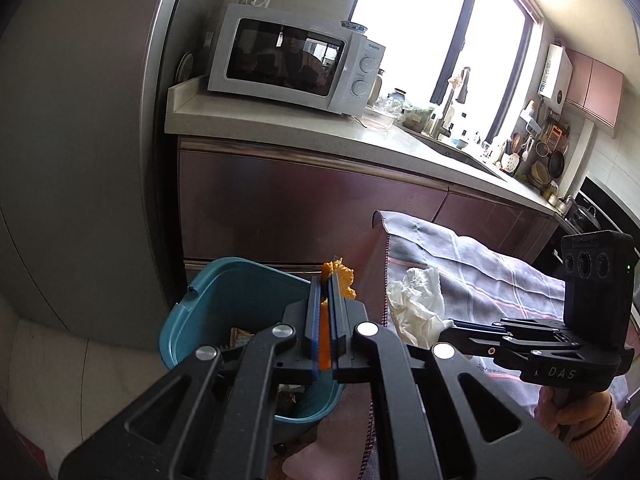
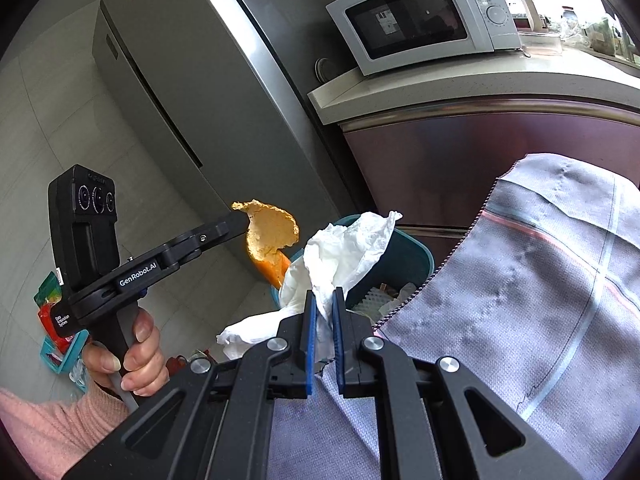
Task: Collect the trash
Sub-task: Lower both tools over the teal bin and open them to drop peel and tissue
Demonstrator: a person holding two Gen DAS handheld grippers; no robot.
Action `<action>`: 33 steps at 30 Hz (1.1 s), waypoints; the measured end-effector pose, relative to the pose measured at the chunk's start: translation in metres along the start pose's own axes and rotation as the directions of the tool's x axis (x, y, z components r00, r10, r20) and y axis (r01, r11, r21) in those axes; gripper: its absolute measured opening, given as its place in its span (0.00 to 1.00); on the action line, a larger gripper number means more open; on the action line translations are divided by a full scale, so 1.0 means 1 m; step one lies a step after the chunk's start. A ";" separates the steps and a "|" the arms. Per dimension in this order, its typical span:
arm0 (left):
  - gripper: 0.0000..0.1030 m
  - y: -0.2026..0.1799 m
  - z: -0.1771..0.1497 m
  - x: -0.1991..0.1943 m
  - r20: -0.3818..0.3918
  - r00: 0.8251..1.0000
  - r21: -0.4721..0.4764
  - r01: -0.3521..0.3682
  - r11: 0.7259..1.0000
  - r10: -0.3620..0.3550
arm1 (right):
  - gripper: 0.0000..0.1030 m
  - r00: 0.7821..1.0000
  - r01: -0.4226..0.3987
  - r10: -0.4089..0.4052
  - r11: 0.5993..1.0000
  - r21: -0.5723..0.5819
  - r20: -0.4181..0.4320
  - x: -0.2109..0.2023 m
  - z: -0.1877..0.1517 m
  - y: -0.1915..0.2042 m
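Left gripper (image 1: 325,280) pinches orange peel (image 1: 343,278); teal bin (image 1: 224,300) lies directly below-ahead. Right gripper (image 2: 323,300) clamps crumpled tissue (image 2: 340,248), bin (image 2: 404,256) just beyond; left nearer.

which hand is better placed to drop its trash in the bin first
Left, probably. The left tool, shut on the orange peel, appears to sit over the teal bin. The right tool holds its crumpled tissue nearer the cloth-covered table.

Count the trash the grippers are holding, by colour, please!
Orange: 1, the peel in the left gripper.
White: 1, the tissue in the right gripper.
Total: 2.
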State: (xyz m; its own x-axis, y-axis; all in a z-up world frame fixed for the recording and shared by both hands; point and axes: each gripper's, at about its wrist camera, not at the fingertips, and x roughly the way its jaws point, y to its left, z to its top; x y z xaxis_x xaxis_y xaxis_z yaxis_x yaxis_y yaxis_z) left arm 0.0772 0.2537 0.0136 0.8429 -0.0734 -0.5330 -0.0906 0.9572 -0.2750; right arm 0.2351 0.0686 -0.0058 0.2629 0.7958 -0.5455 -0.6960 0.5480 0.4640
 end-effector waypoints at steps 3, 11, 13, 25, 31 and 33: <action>0.04 0.003 0.000 0.001 0.001 1.000 -0.004 -0.007 1.000 0.007 | 0.07 1.000 0.003 -0.003 1.000 -0.006 -0.013 0.005 0.001 0.000; 0.04 0.011 -0.001 0.006 -0.006 1.000 -0.020 -0.023 1.000 0.023 | 0.07 0.999 0.010 -0.011 1.000 -0.010 -0.031 0.016 0.005 0.000; 0.04 0.013 -0.001 0.008 -0.010 1.000 -0.024 -0.026 0.999 0.026 | 0.07 0.999 0.013 -0.013 1.000 -0.013 -0.035 0.018 0.006 0.000; 0.04 0.019 -0.003 0.018 -0.016 0.998 -0.029 -0.062 0.998 0.061 | 0.07 0.997 0.030 -0.033 0.999 -0.041 -0.069 0.032 0.014 0.007; 0.04 0.021 -0.005 0.023 -0.023 0.997 -0.035 -0.073 0.997 0.072 | 0.07 0.996 0.030 -0.034 0.998 -0.053 -0.082 0.038 0.016 0.009; 0.04 0.022 -0.006 0.025 -0.026 0.997 -0.036 -0.079 0.996 0.078 | 0.07 0.996 0.030 -0.034 0.998 -0.054 -0.086 0.040 0.016 0.009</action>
State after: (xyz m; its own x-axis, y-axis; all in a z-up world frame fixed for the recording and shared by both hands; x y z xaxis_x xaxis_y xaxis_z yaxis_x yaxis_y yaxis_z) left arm 0.0929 0.2709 -0.0101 0.8193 -0.0061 -0.5734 -0.1756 0.9493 -0.2609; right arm 0.2499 0.1095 -0.0119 0.2281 0.7515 -0.6191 -0.7230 0.5566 0.4092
